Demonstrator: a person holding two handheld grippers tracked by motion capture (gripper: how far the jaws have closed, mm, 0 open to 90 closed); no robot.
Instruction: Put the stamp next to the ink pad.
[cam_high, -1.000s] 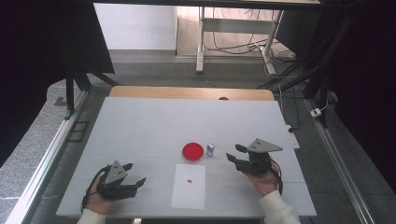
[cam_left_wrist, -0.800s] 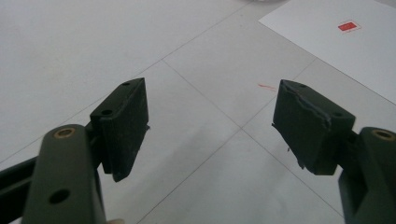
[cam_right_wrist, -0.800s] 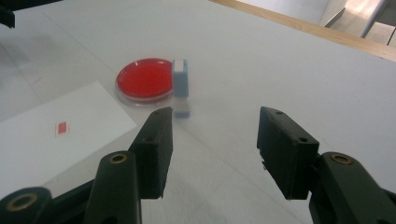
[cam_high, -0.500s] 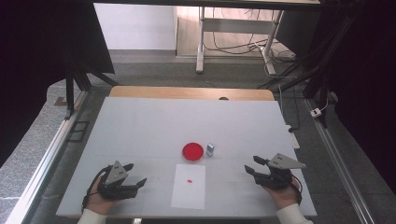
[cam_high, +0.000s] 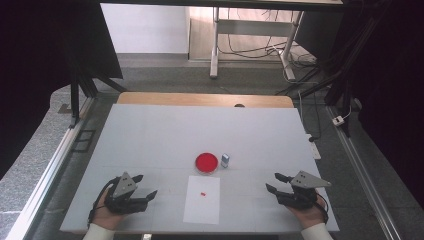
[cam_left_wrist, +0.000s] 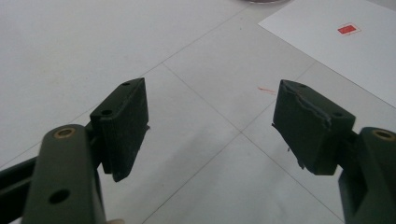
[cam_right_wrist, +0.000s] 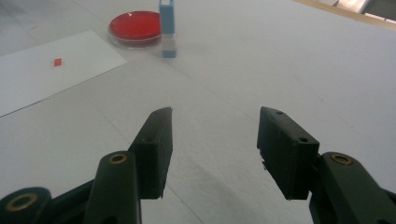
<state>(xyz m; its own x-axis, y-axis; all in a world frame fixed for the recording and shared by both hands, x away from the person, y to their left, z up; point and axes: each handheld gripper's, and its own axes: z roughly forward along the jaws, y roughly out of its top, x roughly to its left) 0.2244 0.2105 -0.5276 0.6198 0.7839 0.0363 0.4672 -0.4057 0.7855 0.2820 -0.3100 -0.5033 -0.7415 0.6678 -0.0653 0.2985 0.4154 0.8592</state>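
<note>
Left claw (cam_high: 145, 186): rests low on the near-left part of the counter (cam_high: 165, 130), held in the person's left hand (cam_high: 106, 215); its jaws are spread with bare counter between them, as the left gripper view (cam_left_wrist: 210, 123) also shows. It sits where it did a second ago.
Paper sheet (cam_high: 202, 199): lies flat at the near middle of the counter, between the two claws and well apart from both; a small red mark (cam_high: 202, 193) sits on its upper half. Unmoved.
Red dish (cam_high: 206, 162): round, just beyond the far edge of the sheet. Unmoved.
Small blue-and-white block (cam_high: 225, 159): stands upright just right of the dish, apart from it; the right gripper view (cam_right_wrist: 167, 29) shows it beside the dish (cam_right_wrist: 135, 25).
Right claw (cam_high: 274, 182): jaws spread and holding nothing, seen also in the right gripper view (cam_right_wrist: 215, 135). A second ago it was near the block; it has since drawn back to the near-right of the counter, well apart from the block.
</note>
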